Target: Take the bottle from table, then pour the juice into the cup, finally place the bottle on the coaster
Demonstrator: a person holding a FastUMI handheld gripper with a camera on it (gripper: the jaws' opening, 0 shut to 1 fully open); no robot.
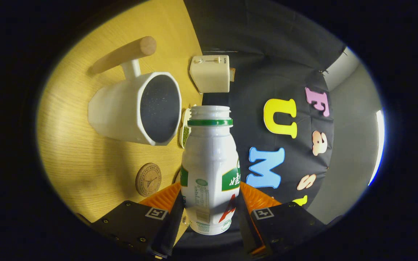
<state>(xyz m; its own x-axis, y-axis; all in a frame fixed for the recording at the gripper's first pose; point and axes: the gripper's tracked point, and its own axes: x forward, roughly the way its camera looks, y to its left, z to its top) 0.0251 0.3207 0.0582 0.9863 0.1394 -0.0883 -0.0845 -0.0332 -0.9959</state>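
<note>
My gripper (210, 210) clenches the white plastic bottle (209, 163); I tip it slowly toward the white faceted cup (122, 108) at ten o'clock, mouth over rim.

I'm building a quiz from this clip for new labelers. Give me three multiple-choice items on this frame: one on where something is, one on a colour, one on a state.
1. Where is the round coaster?
A. on the wooden table, below the cup and beside the bottle
B. under the cup
C. on top of the cream box

2. What colour is the ring around the bottle neck?
A. red
B. green
C. blue

3. What is the claw doing?
A. open, away from everything
B. shut on the cup handle
C. shut on the bottle

Answers:
1 A: the coaster lies bare on the wood, apart from the white cup.
2 B: a green band sits under the open threaded mouth.
3 C: both orange fingers press the bottle's sides.
</note>
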